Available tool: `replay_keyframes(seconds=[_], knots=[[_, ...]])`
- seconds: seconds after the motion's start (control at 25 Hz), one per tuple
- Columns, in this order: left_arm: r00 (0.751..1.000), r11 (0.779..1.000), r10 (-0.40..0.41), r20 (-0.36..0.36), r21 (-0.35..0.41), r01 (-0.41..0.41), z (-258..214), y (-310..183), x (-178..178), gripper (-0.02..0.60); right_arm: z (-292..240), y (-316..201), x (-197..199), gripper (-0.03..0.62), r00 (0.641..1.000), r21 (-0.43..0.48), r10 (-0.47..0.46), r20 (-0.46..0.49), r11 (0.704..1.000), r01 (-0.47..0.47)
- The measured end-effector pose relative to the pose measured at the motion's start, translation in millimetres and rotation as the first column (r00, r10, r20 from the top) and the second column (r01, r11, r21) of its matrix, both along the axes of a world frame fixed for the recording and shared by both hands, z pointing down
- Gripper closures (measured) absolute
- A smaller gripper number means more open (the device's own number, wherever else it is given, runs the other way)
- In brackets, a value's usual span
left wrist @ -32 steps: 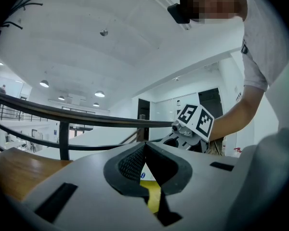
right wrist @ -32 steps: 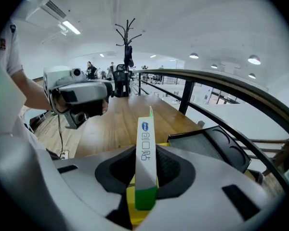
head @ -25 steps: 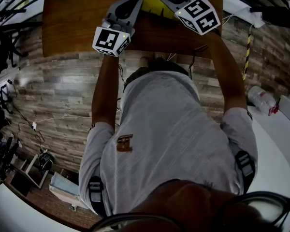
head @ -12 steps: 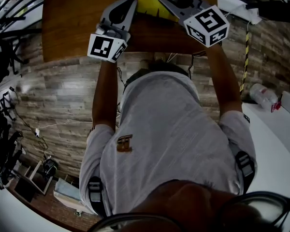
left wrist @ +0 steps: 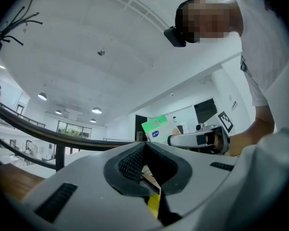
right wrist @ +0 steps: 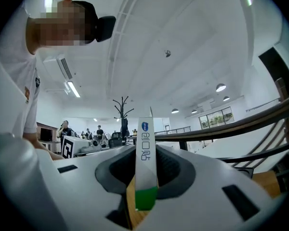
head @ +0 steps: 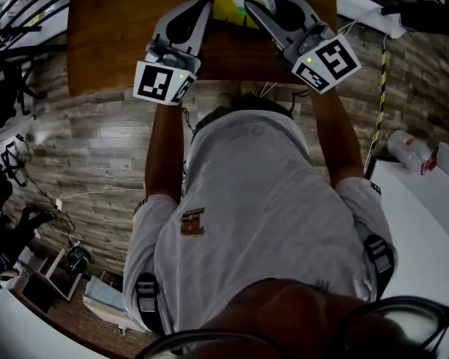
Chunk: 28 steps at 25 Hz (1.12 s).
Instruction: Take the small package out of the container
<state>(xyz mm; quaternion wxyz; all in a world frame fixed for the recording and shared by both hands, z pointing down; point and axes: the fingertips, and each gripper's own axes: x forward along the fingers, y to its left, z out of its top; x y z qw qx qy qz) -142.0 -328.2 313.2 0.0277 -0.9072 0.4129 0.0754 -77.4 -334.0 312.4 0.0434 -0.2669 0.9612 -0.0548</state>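
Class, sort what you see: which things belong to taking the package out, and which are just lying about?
Job: package, container, left gripper, right gripper.
Lying about: bottle, coat stand.

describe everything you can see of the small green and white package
The small package is a thin, flat carton, white with a green end and a blue oval logo. It stands edge-on between the right gripper's pads, which clamp its flat faces. Held above the yellow container; whether they touch is unclear.
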Motion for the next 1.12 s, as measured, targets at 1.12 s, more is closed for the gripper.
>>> replay_keyframes(seconds=[1.12], knots=[[0.999,0.998,0.044,-0.009,0.035,-0.043,-18.0,35.4,13.9,0.563,-16.6,53.0,18.3,0.496,0.987,0.086,0.02,0.157,0.996,-0.034]])
